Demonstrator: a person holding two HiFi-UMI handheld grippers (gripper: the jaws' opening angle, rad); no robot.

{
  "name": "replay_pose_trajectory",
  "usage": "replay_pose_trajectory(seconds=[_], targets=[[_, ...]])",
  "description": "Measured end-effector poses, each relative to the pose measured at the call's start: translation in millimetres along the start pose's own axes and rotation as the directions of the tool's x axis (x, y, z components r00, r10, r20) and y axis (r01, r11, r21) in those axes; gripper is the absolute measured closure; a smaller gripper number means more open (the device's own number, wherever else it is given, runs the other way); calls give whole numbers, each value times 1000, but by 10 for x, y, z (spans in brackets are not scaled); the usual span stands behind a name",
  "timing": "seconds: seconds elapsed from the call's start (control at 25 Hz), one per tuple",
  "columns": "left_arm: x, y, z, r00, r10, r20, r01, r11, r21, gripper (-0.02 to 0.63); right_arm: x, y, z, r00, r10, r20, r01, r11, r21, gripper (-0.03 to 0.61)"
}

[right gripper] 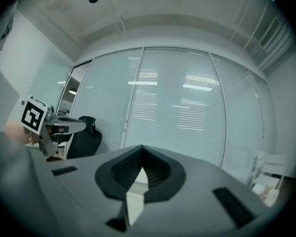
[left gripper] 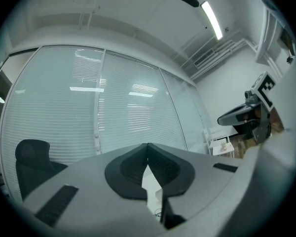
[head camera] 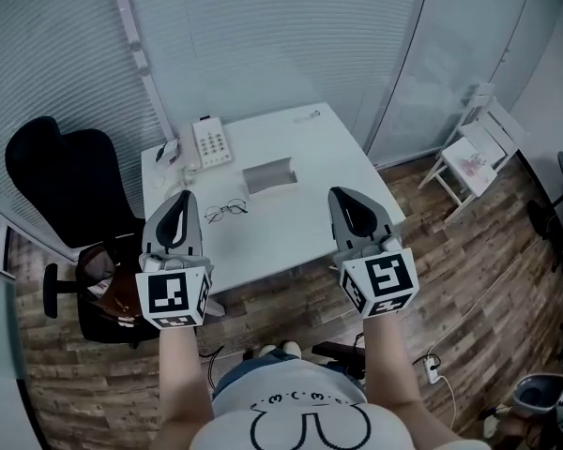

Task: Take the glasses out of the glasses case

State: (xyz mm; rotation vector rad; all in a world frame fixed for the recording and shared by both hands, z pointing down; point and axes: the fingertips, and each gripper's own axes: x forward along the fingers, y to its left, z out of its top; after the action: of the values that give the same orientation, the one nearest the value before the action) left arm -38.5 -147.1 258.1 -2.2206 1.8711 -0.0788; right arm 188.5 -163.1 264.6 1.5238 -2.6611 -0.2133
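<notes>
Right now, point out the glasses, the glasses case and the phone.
glasses [head camera: 227,210], head view, bridge between the lenses
glasses case [head camera: 269,175], head view, middle of its grey body
phone [head camera: 212,142], head view, keypad

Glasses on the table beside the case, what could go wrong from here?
The glasses lie bare on the table, apart from the case and just off the tip of the left gripper. If that gripper drops or pushes forward, it could knock or slide them. The left and right gripper are shut and empty; regrasping with hard jaws might bend the thin frame.
</notes>
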Motion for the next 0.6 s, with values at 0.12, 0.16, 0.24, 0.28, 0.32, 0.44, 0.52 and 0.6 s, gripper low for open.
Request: replay_pose_trajectory(seconds=[0.12, 0.16, 0.24, 0.28, 0.32, 0.44, 0.52, 0.6], targets=[[-8, 27, 20, 1000, -8, 4, 8, 1000, 2, 598, -3, 17, 87, 1000, -5, 13, 6, 1000, -7, 571], [-18, 43, 29, 1000, -8, 6, 8, 1000, 2, 598, -8, 24, 113, 1000, -5, 16, 5, 1000, -11, 571], [-29, 86, 48, 1000, -6, 11, 6, 1000, 3, 598, -8, 25, 159, 1000, -6, 22, 7, 1000, -14, 571], [-31, 108, 55, 1000, -4, 13, 4, 1000, 3, 598, -5, 22, 176, 1000, -8, 24, 9, 1000, -14, 571], [-33, 125, 59, 1000, -2, 15, 2, 1000, 3, 598, -3, 18, 189, 1000, -11, 27, 11, 1000, -15, 571], [-47, 156, 71, 1000, 1, 21, -1, 1000, 4, 598, -7, 24, 213, 999, -16, 31, 17, 1000, -21, 571], [-51, 170, 83, 1000, 4, 24, -4, 1000, 5, 598, -3, 39, 227, 999, -16, 32, 17, 999, -29, 571], [-47, 174, 95, 1000, 4, 26, -4, 1000, 4, 598, 0, 50, 241, 999, -17, 32, 18, 999, -37, 571]])
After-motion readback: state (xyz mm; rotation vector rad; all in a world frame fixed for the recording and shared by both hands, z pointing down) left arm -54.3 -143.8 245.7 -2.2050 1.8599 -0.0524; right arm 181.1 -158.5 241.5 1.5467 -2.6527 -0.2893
